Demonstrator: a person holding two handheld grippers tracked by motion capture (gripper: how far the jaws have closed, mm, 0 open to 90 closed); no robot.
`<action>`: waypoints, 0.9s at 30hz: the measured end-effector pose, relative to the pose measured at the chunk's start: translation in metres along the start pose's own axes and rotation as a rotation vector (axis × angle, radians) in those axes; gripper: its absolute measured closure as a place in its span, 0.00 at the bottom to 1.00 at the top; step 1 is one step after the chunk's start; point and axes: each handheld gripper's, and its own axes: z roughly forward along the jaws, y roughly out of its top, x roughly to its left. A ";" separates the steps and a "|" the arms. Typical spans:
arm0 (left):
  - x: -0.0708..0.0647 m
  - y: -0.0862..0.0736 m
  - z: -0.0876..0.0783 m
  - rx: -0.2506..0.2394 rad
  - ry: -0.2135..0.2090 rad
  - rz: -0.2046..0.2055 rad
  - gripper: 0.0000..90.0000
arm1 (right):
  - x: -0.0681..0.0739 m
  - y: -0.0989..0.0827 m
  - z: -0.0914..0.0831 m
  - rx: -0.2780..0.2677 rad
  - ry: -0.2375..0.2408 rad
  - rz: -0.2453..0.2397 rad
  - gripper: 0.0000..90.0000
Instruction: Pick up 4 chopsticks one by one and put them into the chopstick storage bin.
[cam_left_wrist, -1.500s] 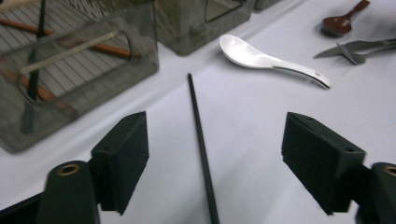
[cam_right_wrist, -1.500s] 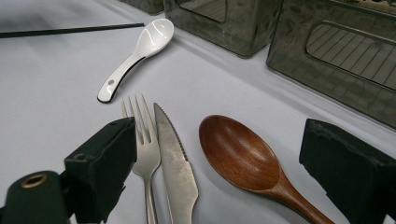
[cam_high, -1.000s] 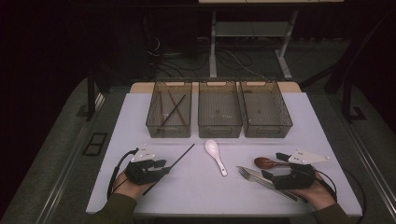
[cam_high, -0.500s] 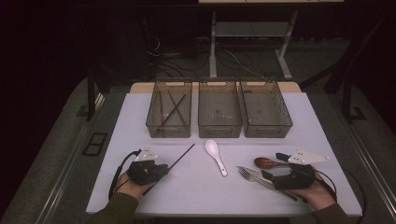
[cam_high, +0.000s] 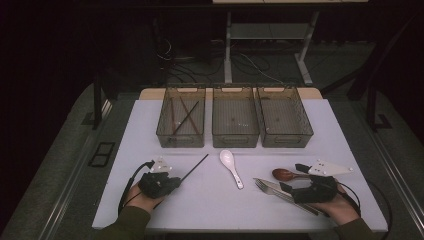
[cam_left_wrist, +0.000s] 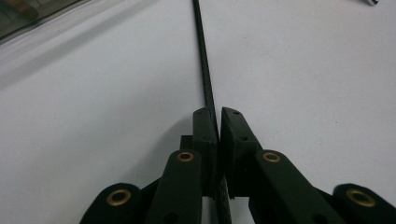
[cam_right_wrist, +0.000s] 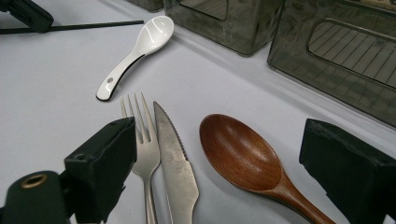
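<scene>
High view: at lower left, my left gripper (cam_high: 172, 181) has just closed its jaws on a thin black chopstick (cam_high: 196, 167) lying on the white worktop (cam_high: 210, 210). Left gripper view: the chopstick runs up the frame's centre, pinched between the jaws. Right gripper view: my right gripper (cam_right_wrist: 233, 158) stands wide over a steel fork (cam_right_wrist: 142, 140), steel knife (cam_right_wrist: 173, 158) and brown wooden spoon (cam_right_wrist: 243, 154).
</scene>
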 end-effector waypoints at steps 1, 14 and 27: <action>0.000 0.001 0.000 0.004 0.000 -0.001 0.94 | 0.000 0.000 0.000 0.000 0.000 0.000 0.13; 0.004 0.003 -0.005 -0.015 -0.026 -0.019 0.95 | -0.001 0.000 0.000 -0.003 0.004 0.000 0.13; 0.002 0.009 -0.020 -0.083 -0.059 -0.015 0.95 | -0.002 0.000 -0.001 -0.006 0.003 0.000 0.13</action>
